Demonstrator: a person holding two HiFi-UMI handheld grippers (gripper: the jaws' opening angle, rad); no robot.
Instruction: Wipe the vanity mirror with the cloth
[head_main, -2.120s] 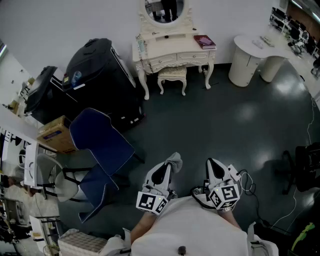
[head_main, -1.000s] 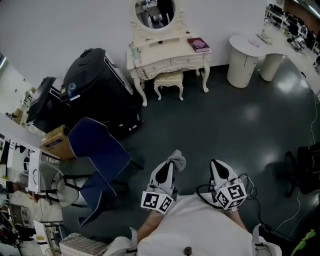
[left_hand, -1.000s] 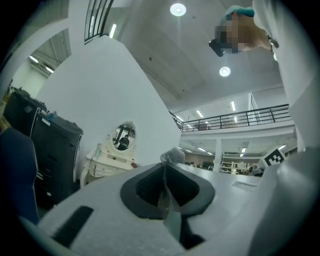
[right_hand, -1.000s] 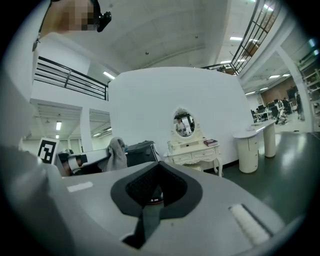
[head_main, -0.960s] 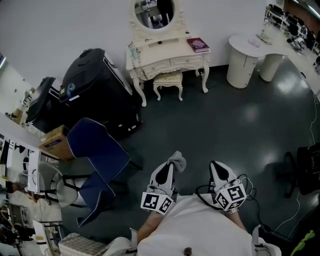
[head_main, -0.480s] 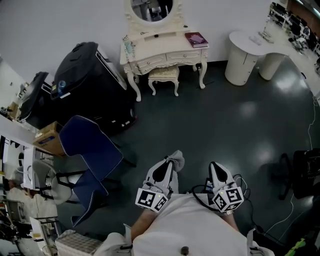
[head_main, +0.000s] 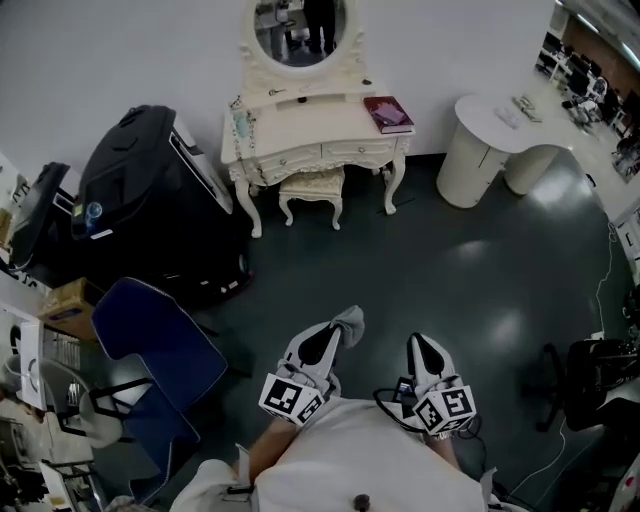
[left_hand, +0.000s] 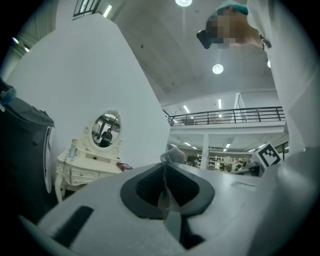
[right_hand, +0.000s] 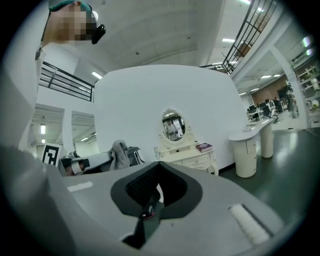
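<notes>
Holds cloth pinched in left gripper, right gripper closed on nothing; faces vanity mirror well apart at 12 o'clock, nearer the left side.

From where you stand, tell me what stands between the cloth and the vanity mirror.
Only bare floor lies ahead of the cloth in the left gripper. At the far end, the stool and the dressing table stand before the vanity mirror.
</notes>
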